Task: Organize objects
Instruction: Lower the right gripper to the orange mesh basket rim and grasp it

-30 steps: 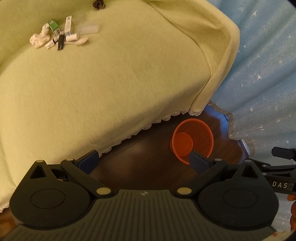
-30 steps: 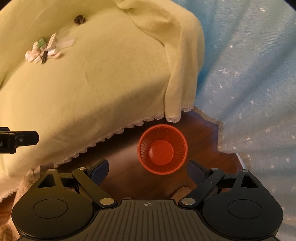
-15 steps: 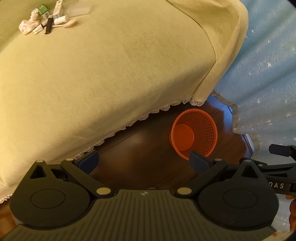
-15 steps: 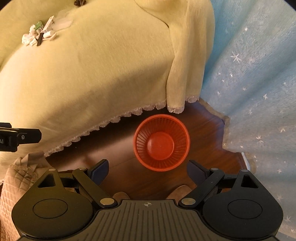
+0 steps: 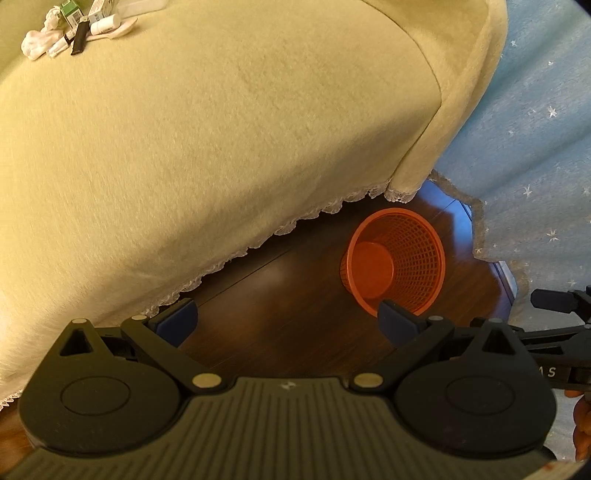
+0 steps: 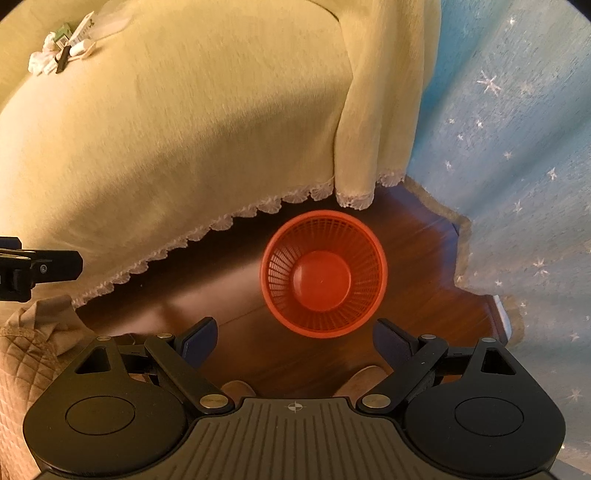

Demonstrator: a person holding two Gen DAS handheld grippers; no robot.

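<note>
A small pile of objects [image 5: 79,26] lies far off on the yellow-green bed cover: crumpled white tissue, a green box, a white tube, a black stick. It also shows in the right wrist view [image 6: 64,46]. An empty orange mesh basket [image 5: 395,262] stands on the dark wood floor by the bed corner, and shows in the right wrist view [image 6: 323,273]. My left gripper [image 5: 288,319] is open and empty above the floor, left of the basket. My right gripper [image 6: 295,338] is open and empty, just above and in front of the basket.
The bed cover [image 6: 184,147] with a lace hem fills the left and top. A blue star-patterned curtain [image 6: 509,147] hangs at the right. The person's quilted clothing [image 6: 29,354] and feet [image 6: 364,380] are near the right gripper.
Both grippers have drawn back and tipped down; the pile has slid toward the top edge of both views, and the basket sits more centred before the right gripper. Both jaws stayed open.
</note>
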